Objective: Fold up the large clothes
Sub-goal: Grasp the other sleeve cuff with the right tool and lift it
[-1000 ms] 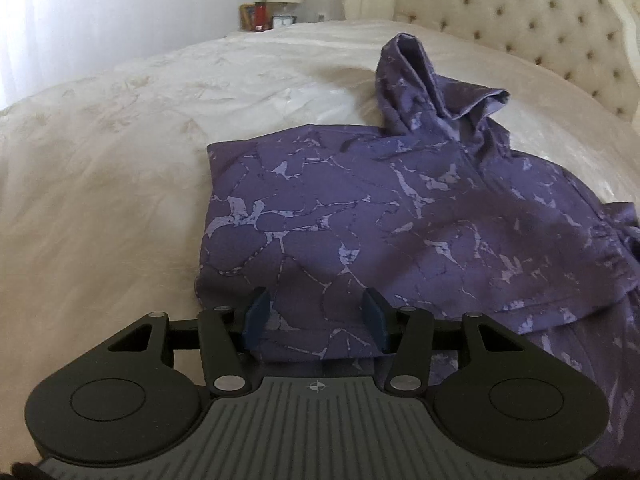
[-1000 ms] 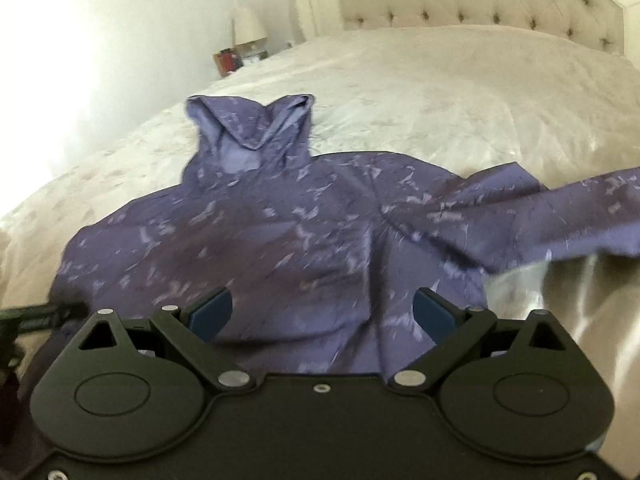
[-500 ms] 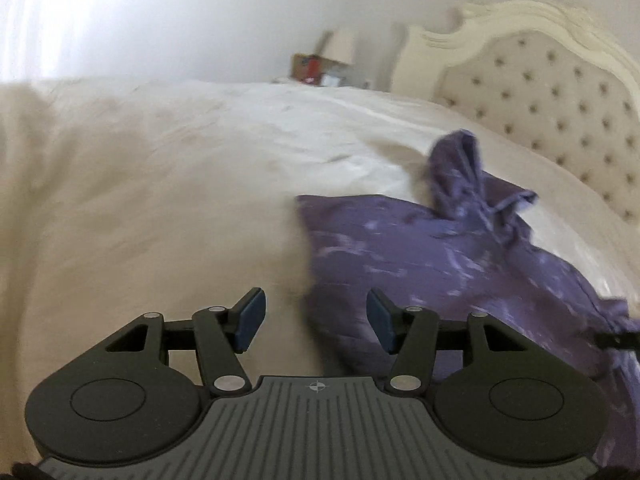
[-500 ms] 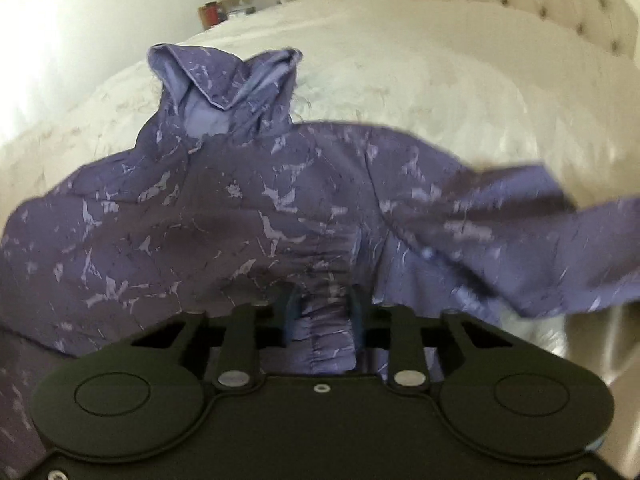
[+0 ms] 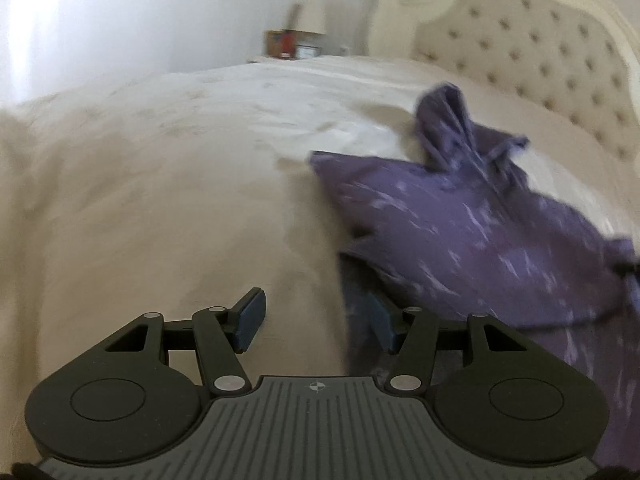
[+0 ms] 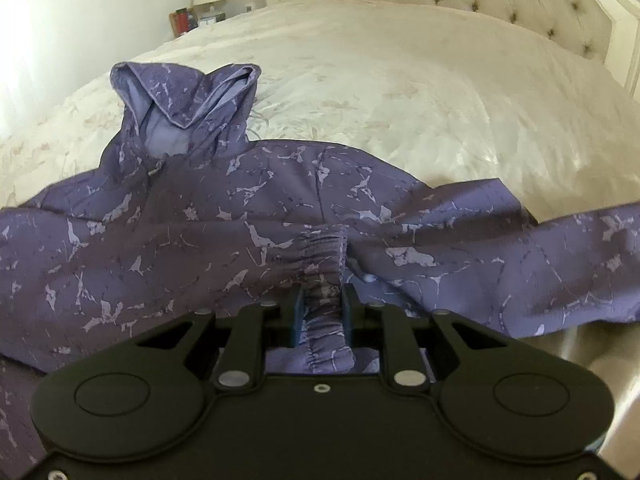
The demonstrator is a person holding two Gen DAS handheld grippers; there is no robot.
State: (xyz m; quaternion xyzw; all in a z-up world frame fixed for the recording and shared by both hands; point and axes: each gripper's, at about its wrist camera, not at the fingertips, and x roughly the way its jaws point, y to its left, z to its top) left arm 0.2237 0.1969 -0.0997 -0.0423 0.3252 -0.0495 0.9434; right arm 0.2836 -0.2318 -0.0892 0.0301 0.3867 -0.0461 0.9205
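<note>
A purple hoodie with pale marbling lies spread on the cream bed, its hood standing up at the far end. My right gripper is shut on the hoodie's gathered elastic cuff, the blue pads pinching it from both sides. One sleeve trails off to the right. In the left wrist view the hoodie lies to the right, blurred. My left gripper hangs open at the garment's left edge. Its left pad is over bare bedspread, and fabric laps over its right pad.
The cream bedspread stretches wide to the left of the hoodie. A tufted headboard rises at the far right. A bedside table with a lamp and small items stands beyond the bed's far corner.
My right gripper went from wide open to shut on the gathered cuff. The left wrist view swung left, so the hoodie slid from the centre to the right side.
</note>
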